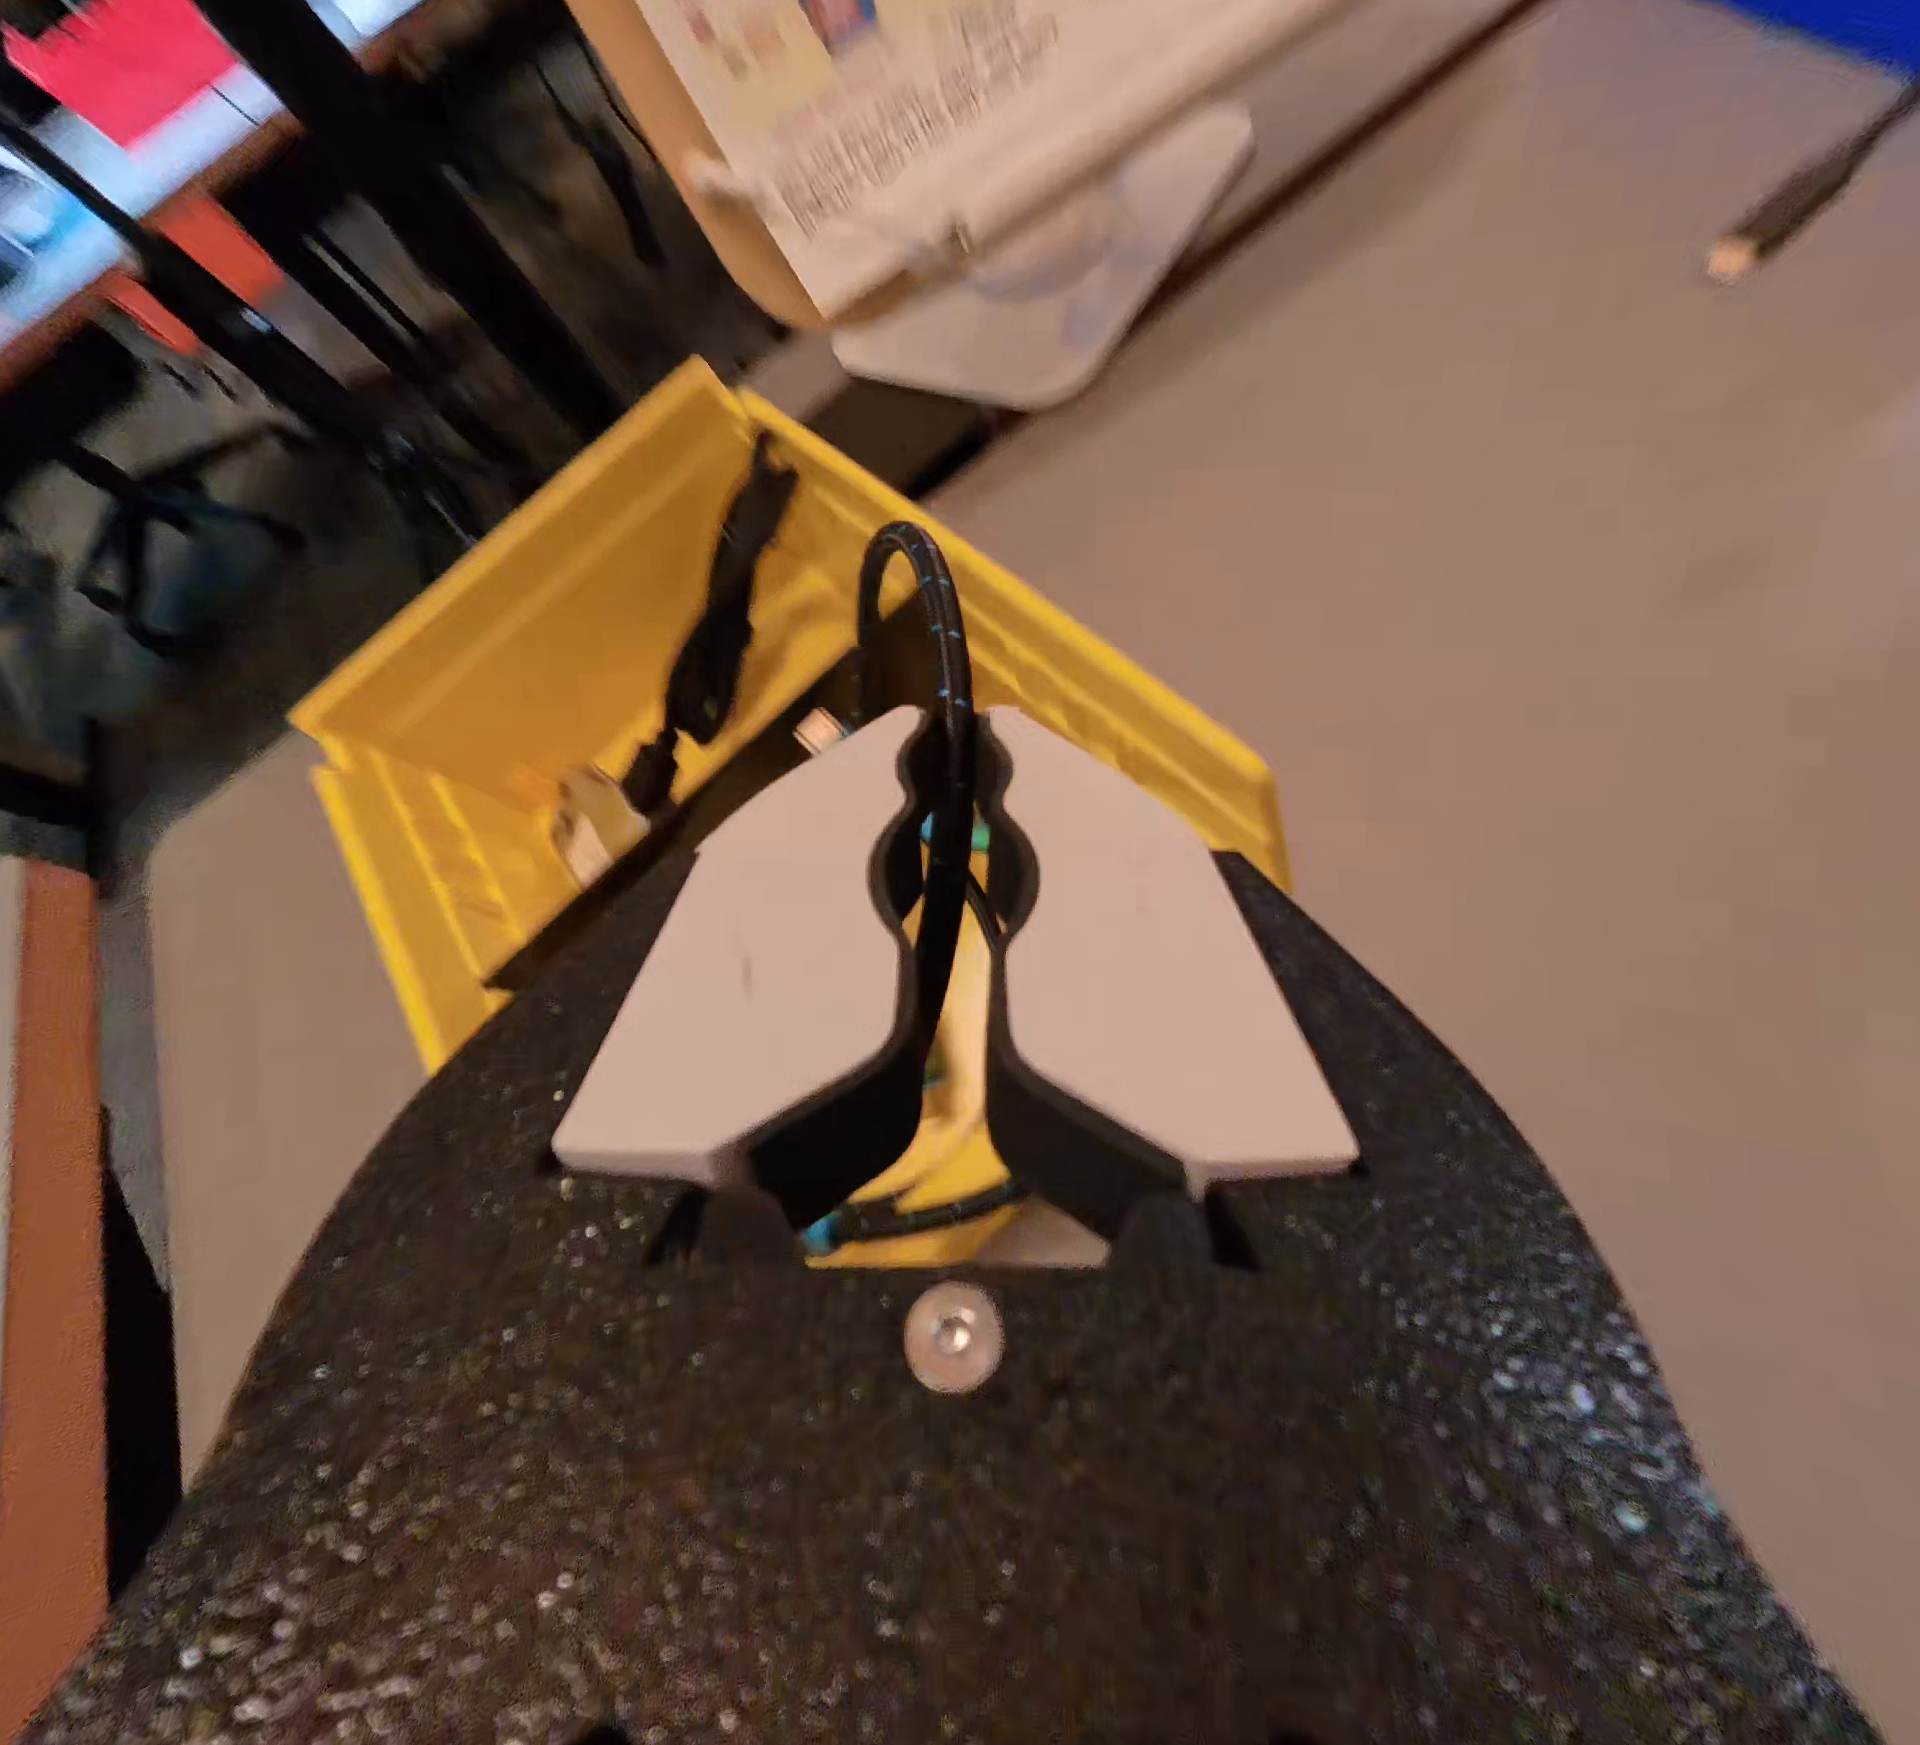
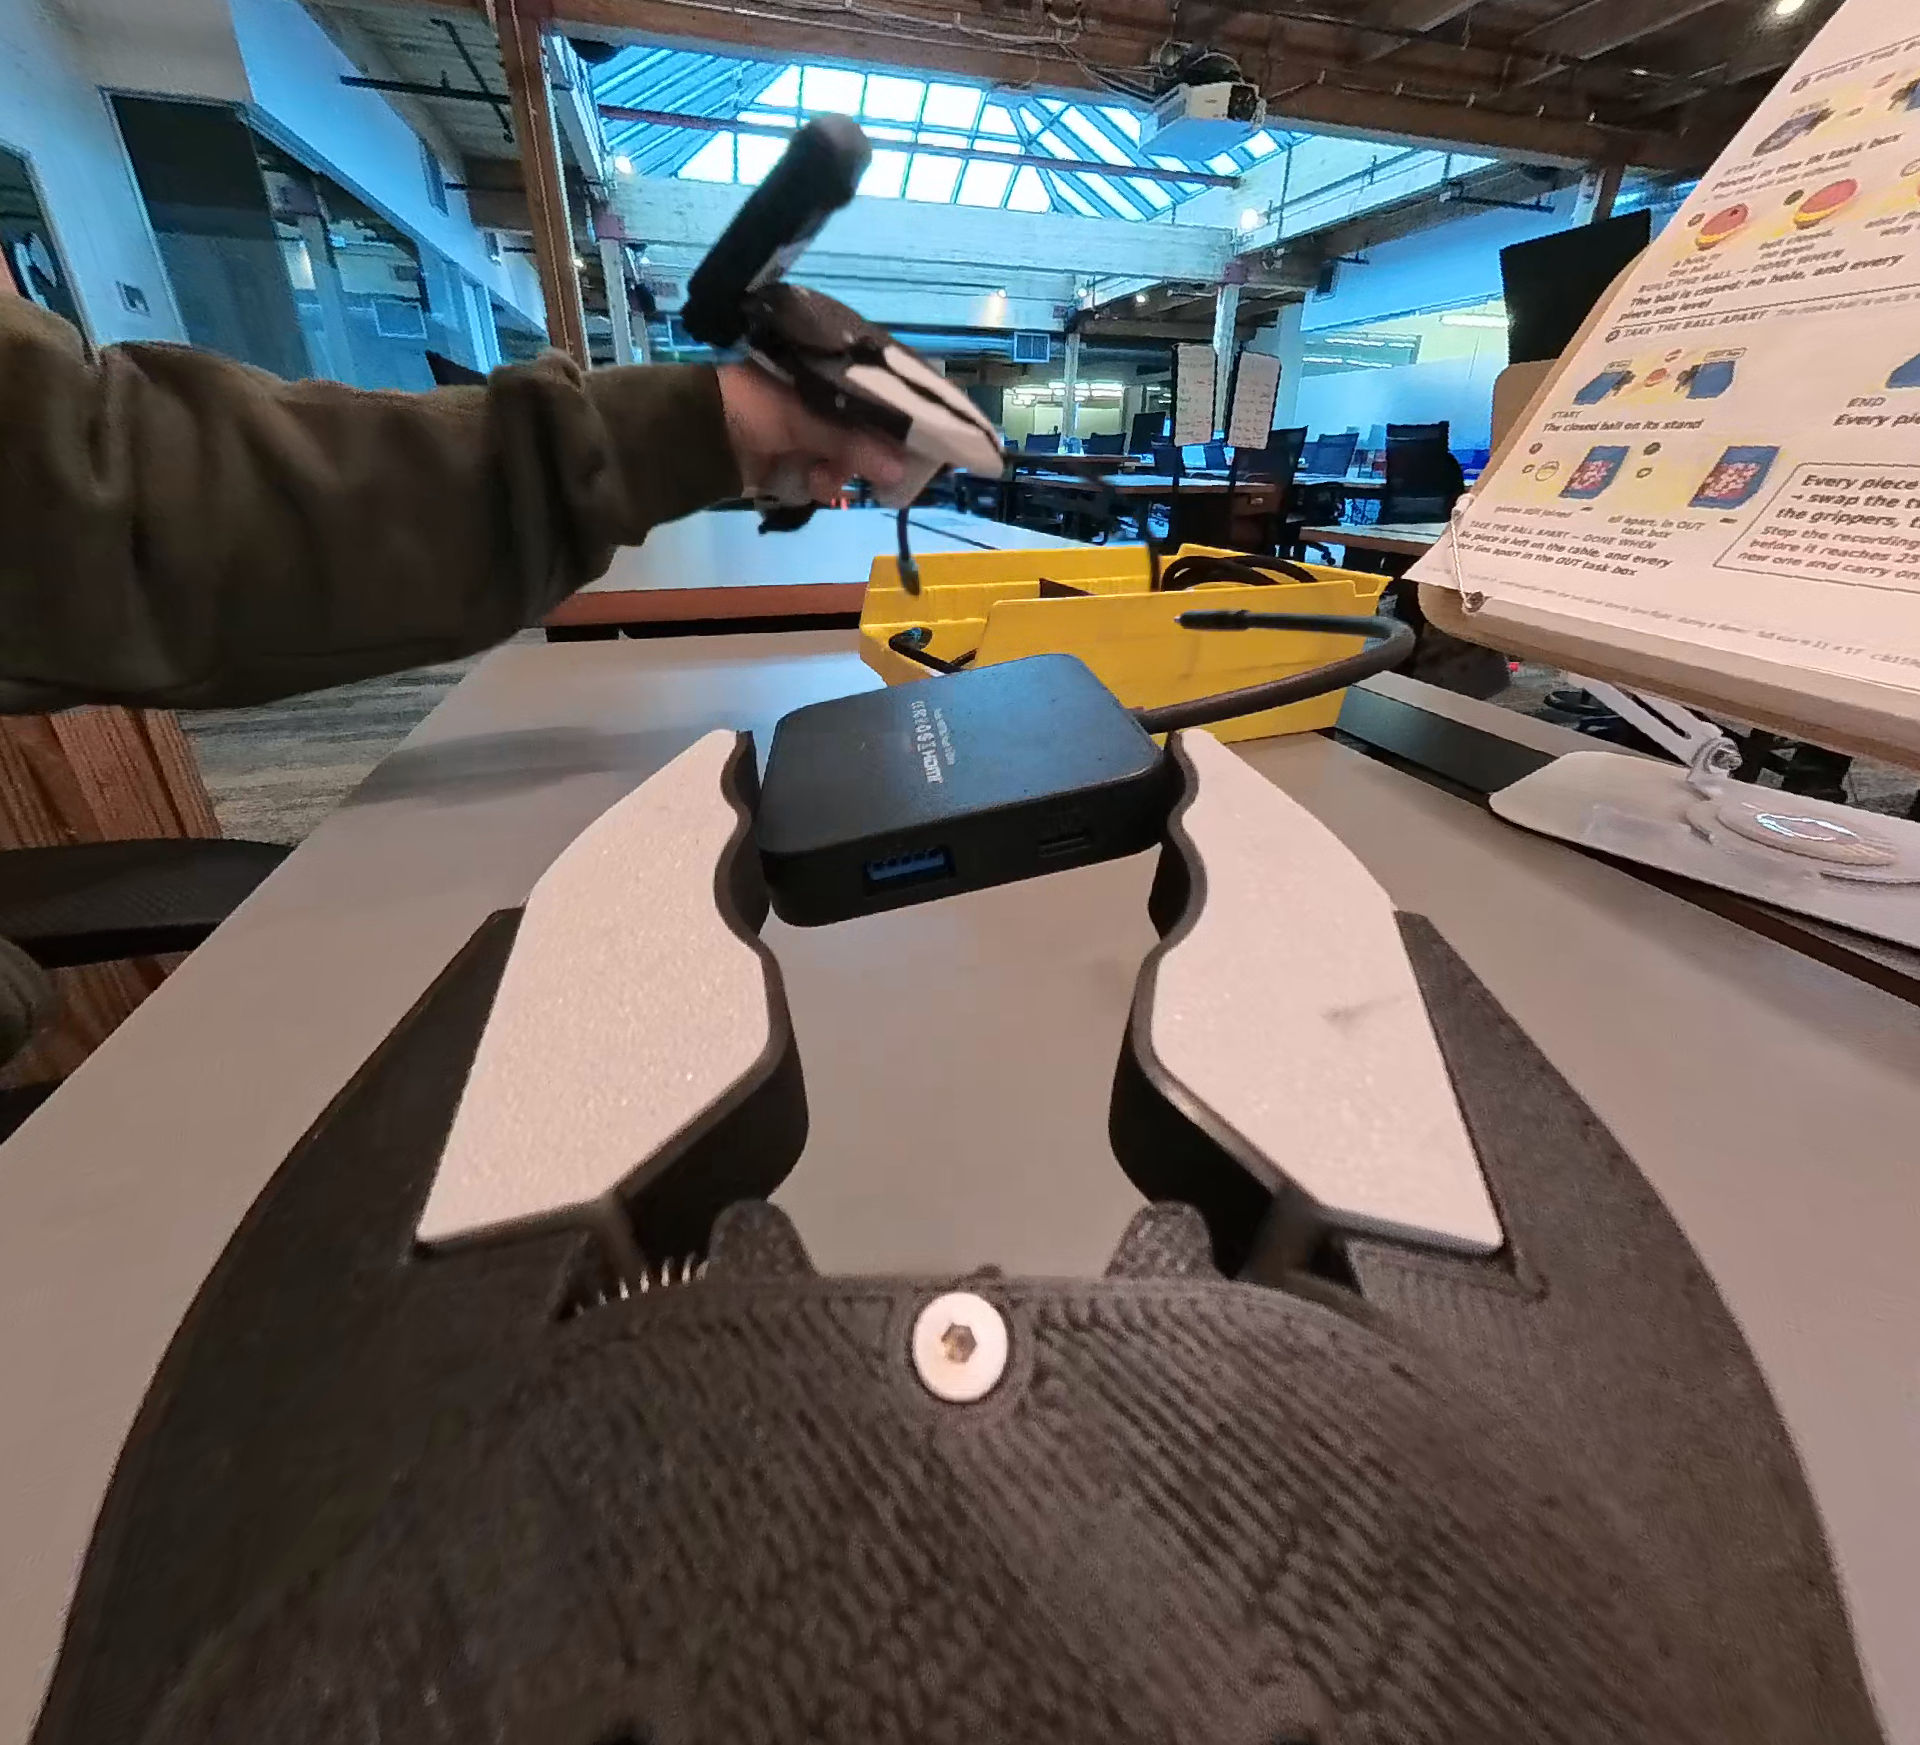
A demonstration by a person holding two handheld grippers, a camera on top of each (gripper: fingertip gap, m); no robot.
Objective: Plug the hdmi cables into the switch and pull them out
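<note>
My left gripper (image 1: pixel 951 724) is shut on a black braided cable (image 1: pixel 920 573) with blue flecks and holds it above a yellow bin (image 1: pixel 540 635). The cable loops over the fingertips and runs down between them. Another black cable (image 1: pixel 717 646) with a silver plug (image 1: pixel 592 822) lies in the bin. My right gripper (image 2: pixel 958 745) is shut on the black switch (image 2: pixel 966 796), a flat box held by its two sides just above the grey table (image 2: pixel 956 1072). The right wrist view also shows the left gripper (image 2: pixel 966 443) in a hand, with the cable (image 2: pixel 906 552) dangling over the bin (image 2: pixel 1122 646).
The switch's own thick lead (image 2: pixel 1288 656) curves back to the right; its plug end (image 1: pixel 1730 256) lies on the table. A tilted board with printed sheets (image 2: pixel 1714 448) on a white base (image 2: pixel 1621 812) stands at the right. The table edge is just behind the bin.
</note>
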